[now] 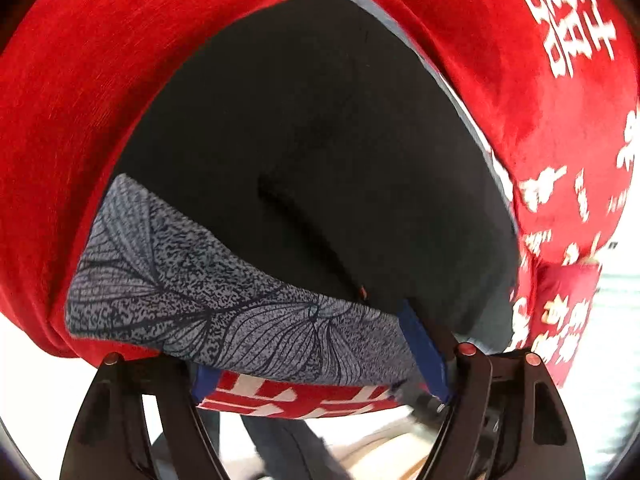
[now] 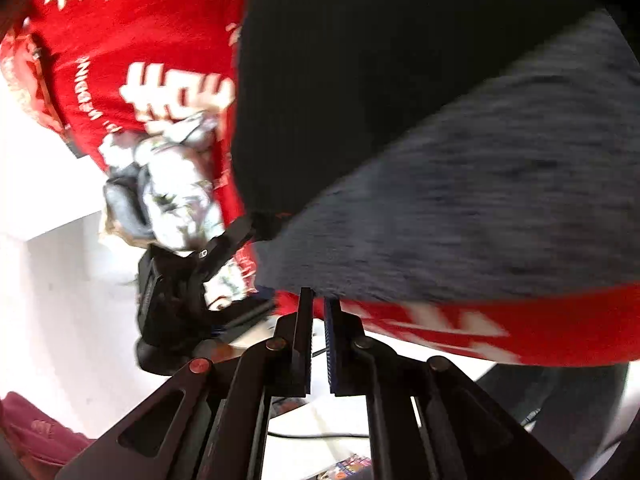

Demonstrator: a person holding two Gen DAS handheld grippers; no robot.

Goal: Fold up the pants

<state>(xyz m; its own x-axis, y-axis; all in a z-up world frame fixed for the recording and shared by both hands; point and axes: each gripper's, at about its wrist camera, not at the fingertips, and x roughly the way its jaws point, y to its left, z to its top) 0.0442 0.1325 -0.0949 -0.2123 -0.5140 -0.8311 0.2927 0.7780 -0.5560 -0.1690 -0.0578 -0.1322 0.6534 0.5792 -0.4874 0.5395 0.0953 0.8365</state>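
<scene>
The pants [image 1: 320,140] are black with a grey leaf-print waistband [image 1: 224,304], lying folded on a red cloth. In the left wrist view my left gripper [image 1: 320,364] is open, its blue-padded fingers [image 1: 424,352] spread wide around the waistband edge. In the right wrist view the pants [image 2: 400,80] and the blurred grey band [image 2: 480,208] fill the upper right. My right gripper [image 2: 319,304] has its jaws nearly closed with a thin gap, tips just at the band's edge; no fabric shows between them. The left gripper [image 2: 240,236], held by a gloved hand, also shows there at the pants' edge.
The red cloth with white characters [image 1: 560,120] covers the table and hangs over its edge [image 2: 440,328]. A red box [image 1: 568,312] lies at the right. White floor and a cable [image 2: 320,434] show below. A dark red item [image 2: 32,432] lies at lower left.
</scene>
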